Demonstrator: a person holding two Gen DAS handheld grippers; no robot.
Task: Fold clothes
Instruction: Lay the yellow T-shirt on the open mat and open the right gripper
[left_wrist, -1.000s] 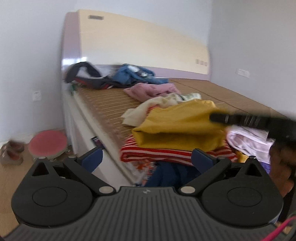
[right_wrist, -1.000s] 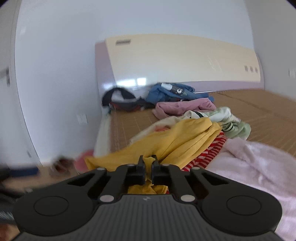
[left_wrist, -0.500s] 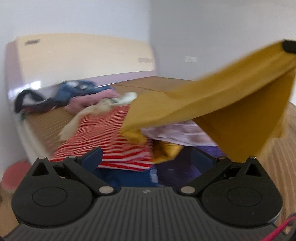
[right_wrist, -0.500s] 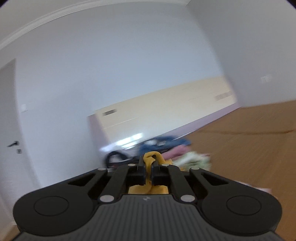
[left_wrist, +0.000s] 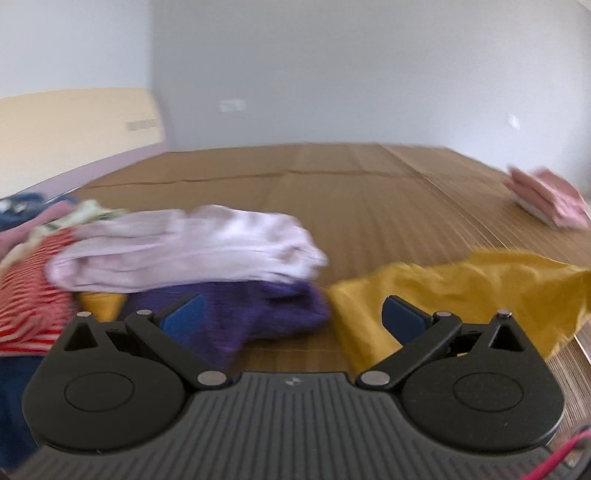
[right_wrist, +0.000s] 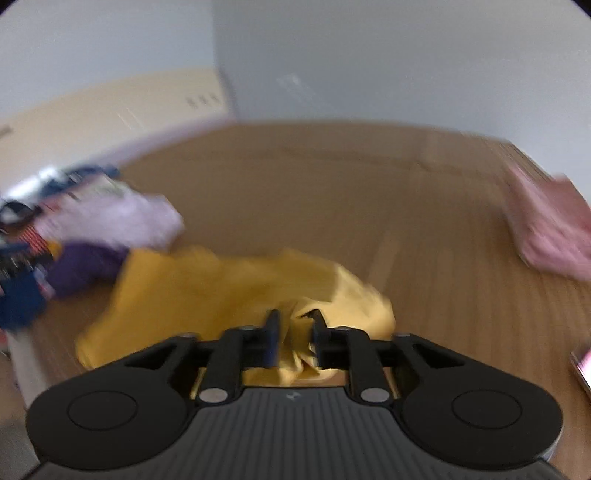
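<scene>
Two wrist views, both motion-blurred. Going left to right across the bed (left_wrist: 369, 206), which is covered by a brown ribbed mat:

Far left, a heap of unfolded clothes. A red-and-white striped garment (left_wrist: 26, 291) lies at the left edge. A pale lilac garment (left_wrist: 192, 251) is piled on top of the heap, and a purple garment (left_wrist: 251, 314) sits under it, touching it. Dark blue cloth hangs at the lower left edge of the left wrist view. A cream headboard (left_wrist: 74, 125) stands behind the heap.

Left tool (left_wrist: 295, 317): fingers spread wide, blue pads visible, nothing between them. It hangs above the bed's near edge, with the purple garment in front of its left finger.

Yellow garment (left_wrist: 461, 291): crumpled on the mat just right of the purple garment, apart from the heap's lilac top. In the right wrist view the yellow garment (right_wrist: 221, 288) spreads from the purple cloth to the tool, with a bunched fold rising between the fingers.

Right tool (right_wrist: 294, 325): fingers part-way apart, with yellow fabric bunched in the gap. Cannot tell whether the pads are gripping the cloth or only lie alongside it.

Far right, a pink folded item (left_wrist: 546, 199) lies on the mat, well apart from the yellow garment. It also shows at right in the right wrist view (right_wrist: 550, 229).
</scene>
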